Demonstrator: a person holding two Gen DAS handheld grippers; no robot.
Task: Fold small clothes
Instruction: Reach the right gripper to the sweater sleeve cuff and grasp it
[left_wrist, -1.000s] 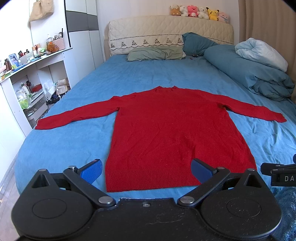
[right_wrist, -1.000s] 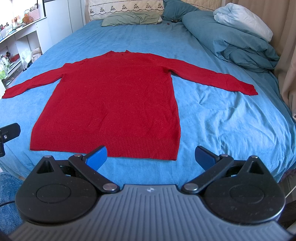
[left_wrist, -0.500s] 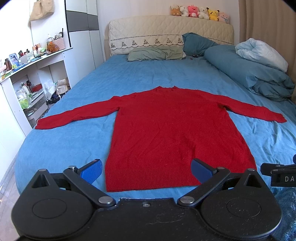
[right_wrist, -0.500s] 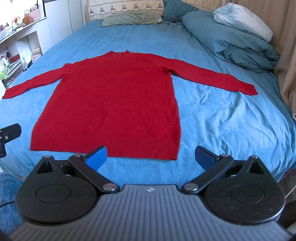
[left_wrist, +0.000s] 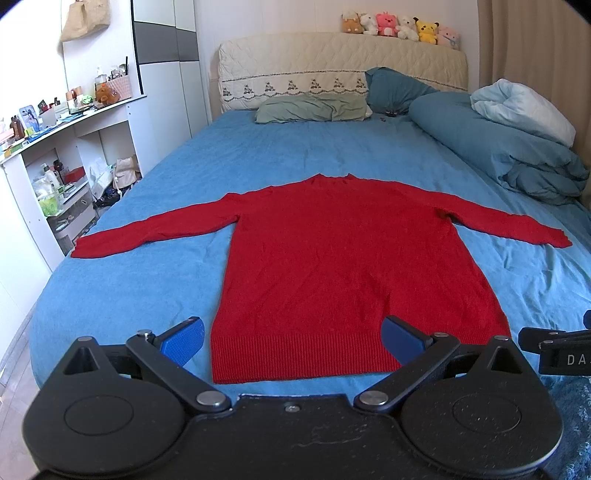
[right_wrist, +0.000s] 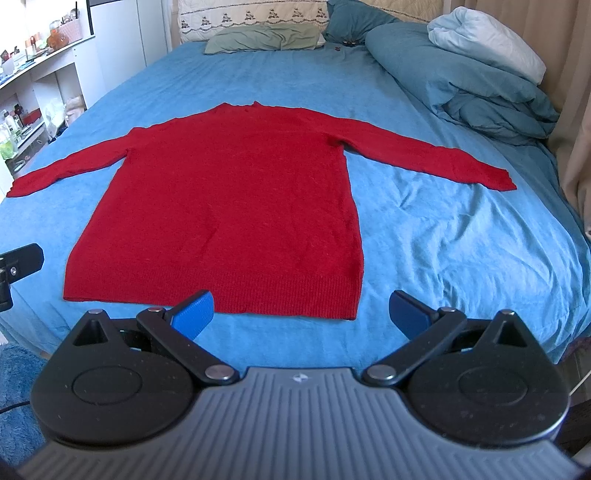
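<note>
Red sweater (left_wrist: 343, 266) lies flat on the blue bed sheet (left_wrist: 155, 295), sleeves spread, hem nearest. Left gripper (left_wrist: 293, 341) and right gripper (right_wrist: 301, 314) hover by the hem, jaws spread wide, holding nothing.

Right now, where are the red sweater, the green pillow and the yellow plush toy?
red sweater (left_wrist: 343, 266), left wrist view, middle of its body.
green pillow (left_wrist: 314, 107), left wrist view, its centre.
yellow plush toy (left_wrist: 425, 29), left wrist view, its body.

This is a bedroom in a home. A bed (left_wrist: 258, 155) with a blue sheet fills the room, with pillows (left_wrist: 310, 107) and plush toys (left_wrist: 400, 24) at its headboard (left_wrist: 332, 55), and cluttered shelves (left_wrist: 55, 147) left of the bed.
</note>
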